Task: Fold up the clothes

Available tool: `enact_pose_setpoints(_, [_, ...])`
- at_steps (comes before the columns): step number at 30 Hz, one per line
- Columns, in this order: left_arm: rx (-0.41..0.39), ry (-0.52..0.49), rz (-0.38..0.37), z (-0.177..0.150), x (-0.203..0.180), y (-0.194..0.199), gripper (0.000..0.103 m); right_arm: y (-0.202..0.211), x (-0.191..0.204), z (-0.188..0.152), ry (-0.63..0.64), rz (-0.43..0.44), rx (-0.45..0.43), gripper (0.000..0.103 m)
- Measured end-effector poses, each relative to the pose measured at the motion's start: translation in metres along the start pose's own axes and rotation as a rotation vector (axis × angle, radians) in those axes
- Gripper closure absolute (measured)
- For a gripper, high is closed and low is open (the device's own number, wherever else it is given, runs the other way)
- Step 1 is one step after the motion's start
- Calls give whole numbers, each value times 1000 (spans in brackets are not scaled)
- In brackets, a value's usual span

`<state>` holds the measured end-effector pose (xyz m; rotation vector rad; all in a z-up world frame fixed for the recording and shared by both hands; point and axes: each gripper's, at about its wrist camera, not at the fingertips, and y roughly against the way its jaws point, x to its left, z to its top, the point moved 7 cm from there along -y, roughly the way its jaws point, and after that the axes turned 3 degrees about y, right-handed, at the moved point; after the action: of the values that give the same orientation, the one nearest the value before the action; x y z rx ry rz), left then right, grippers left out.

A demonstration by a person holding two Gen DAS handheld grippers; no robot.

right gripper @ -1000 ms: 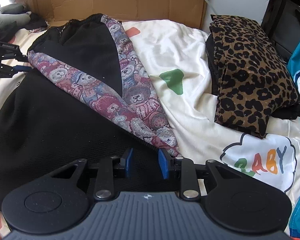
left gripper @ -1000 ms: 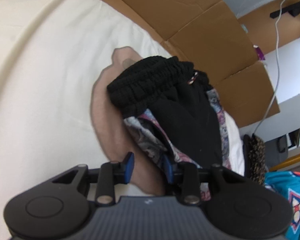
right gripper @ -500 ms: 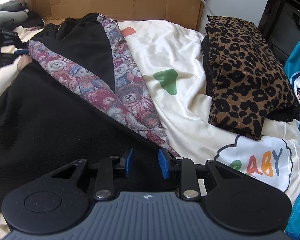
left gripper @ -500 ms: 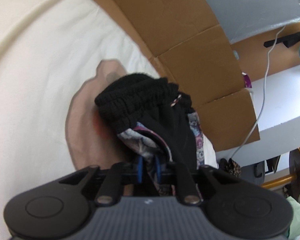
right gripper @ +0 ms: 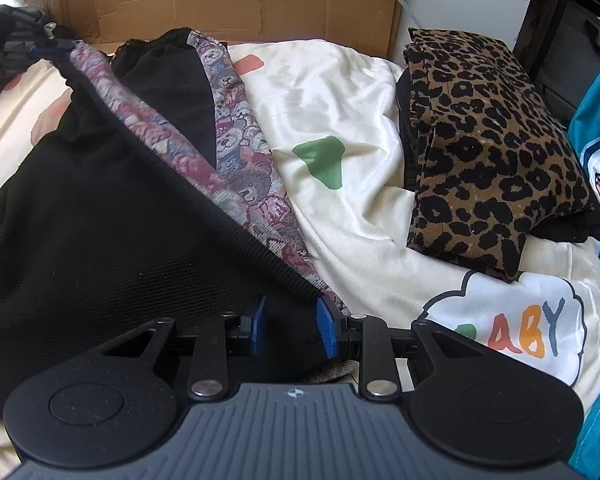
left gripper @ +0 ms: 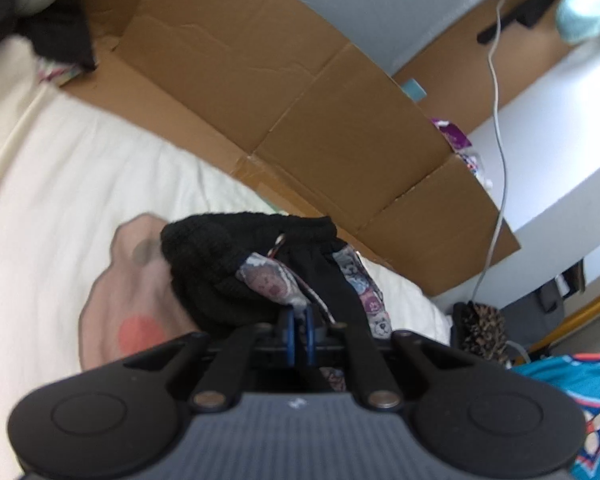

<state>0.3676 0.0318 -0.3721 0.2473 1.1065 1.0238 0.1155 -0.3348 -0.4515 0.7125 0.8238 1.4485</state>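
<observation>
While left gripper [left gripper: 299, 334] pinches the garment [right gripper: 100, 216], right gripper [right gripper: 291, 330] gapes

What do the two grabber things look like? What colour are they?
Both match. The left gripper and right gripper each have a dark grey ribbed body, two round black side bulges, black link arms with silver rivets and blue finger pads. A small white mark sits mid-body.

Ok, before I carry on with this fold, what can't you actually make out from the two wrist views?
- Left wrist: how much cloth the left gripper pinches; the bunched black garment covers the pads.
- Right wrist: whether the right gripper touches the garment; its jaws stand apart over the hem, contact hidden.
- Right wrist: the garment's near and left edges, cut off by the gripper body and frame.
- Right wrist: what lies under the leopard-print stack.
</observation>
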Motion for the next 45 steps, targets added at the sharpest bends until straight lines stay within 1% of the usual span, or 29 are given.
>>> enact_pose_setpoints(5, [22, -74, 60, 9, -17, -23, 97, -1, -6, 1, -40, 23, 1, 70])
enact_pose_setpoints(10, [34, -134, 98, 18, -34, -46, 98, -3, -9, 1, -28, 33, -5, 71])
enact_pose_setpoints(13, [41, -166, 118, 21, -43, -57, 98, 0, -16, 3, -48, 11, -15, 71])
enact_pose_setpoints(16, [50, -190, 138, 23, -51, -66, 98, 2, -27, 4, -78, -22, -14, 68])
enact_pose_setpoints(19, [60, -207, 152, 24, -54, -71, 98, -1, -37, -1, -111, -21, 4, 67])
enact_pose_setpoints(26, [75, -230, 177, 23, -57, -82, 98, -10, -43, -9, -189, 50, 6, 67])
enact_pose_setpoints(27, [77, -234, 180, 23, -58, -84, 98, -11, -44, -9, -207, 66, 2, 68])
enact_pose_setpoints(28, [79, -240, 183, 23, -59, -85, 98, -11, -44, -9, -219, 86, -4, 82])
enact_pose_setpoints(29, [81, -245, 186, 23, -60, -86, 98, -11, -43, -9, -230, 104, -10, 98])
enact_pose_setpoints(32, [92, -271, 193, 24, -66, -90, 98, -6, -43, -8, -234, 96, 2, 100])
enact_pose_setpoints(34, [102, -292, 199, 24, -70, -93, 99, 2, -44, -9, -282, 103, 8, 100])
enact_pose_setpoints(35, [109, -311, 216, 24, -73, -96, 99, 6, -44, -9, -312, 108, 10, 100])
enact_pose_setpoints(37, [115, -319, 223, 24, -78, -101, 99, 14, -44, -11, -356, 115, 14, 100])
enact_pose_setpoints(41, [115, -333, 203, 23, -94, -112, 100, 21, -43, -16, -393, 122, 38, 101])
enact_pose_setpoints(45, [128, -368, 199, 18, -110, -130, 100, 14, -47, -24, -417, 115, 59, 101])
